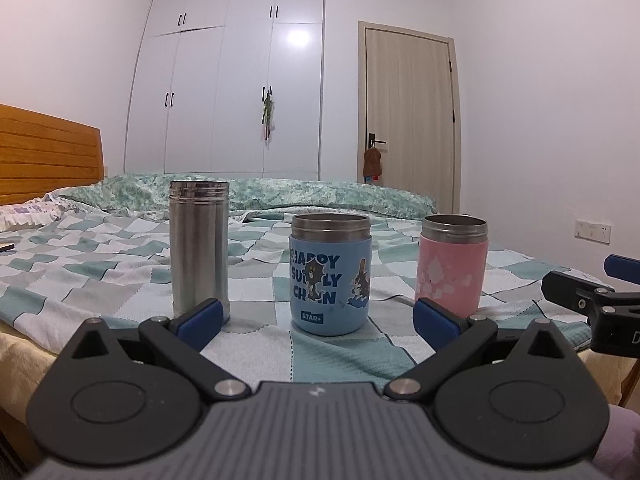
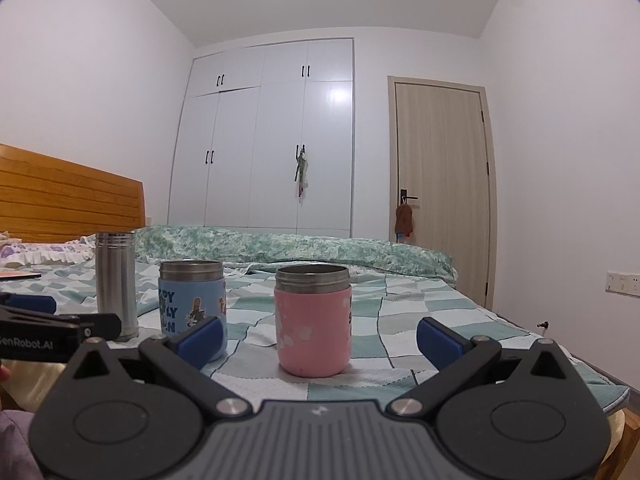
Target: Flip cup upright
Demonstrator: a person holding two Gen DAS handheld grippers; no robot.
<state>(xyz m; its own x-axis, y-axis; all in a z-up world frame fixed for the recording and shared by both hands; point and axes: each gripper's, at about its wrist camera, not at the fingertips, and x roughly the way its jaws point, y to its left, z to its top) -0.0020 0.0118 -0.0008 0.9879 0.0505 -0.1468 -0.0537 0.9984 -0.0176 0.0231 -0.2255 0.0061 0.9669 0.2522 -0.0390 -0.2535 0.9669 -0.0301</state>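
Three cups stand upright, open ends up, in a row on the checked bedspread (image 1: pixel 120 256): a tall steel cup (image 1: pixel 199 248) on the left, a blue cartoon cup (image 1: pixel 330 276) in the middle, a pink cup (image 1: pixel 452 262) on the right. My left gripper (image 1: pixel 318 320) is open and empty, just short of the blue cup. My right gripper (image 2: pixel 320 338) is open and empty, just short of the pink cup (image 2: pixel 313 322). The right wrist view also shows the blue cup (image 2: pixel 193 308) and the steel cup (image 2: pixel 116 284). Each gripper sees the other at its frame edge.
A wooden headboard (image 1: pixel 44 152) and pillows are at the left. A rolled green quilt (image 1: pixel 256 194) lies across the far side of the bed. White wardrobes (image 1: pixel 224 80) and a closed door (image 1: pixel 408 112) stand behind. The bed's near edge is just below the grippers.
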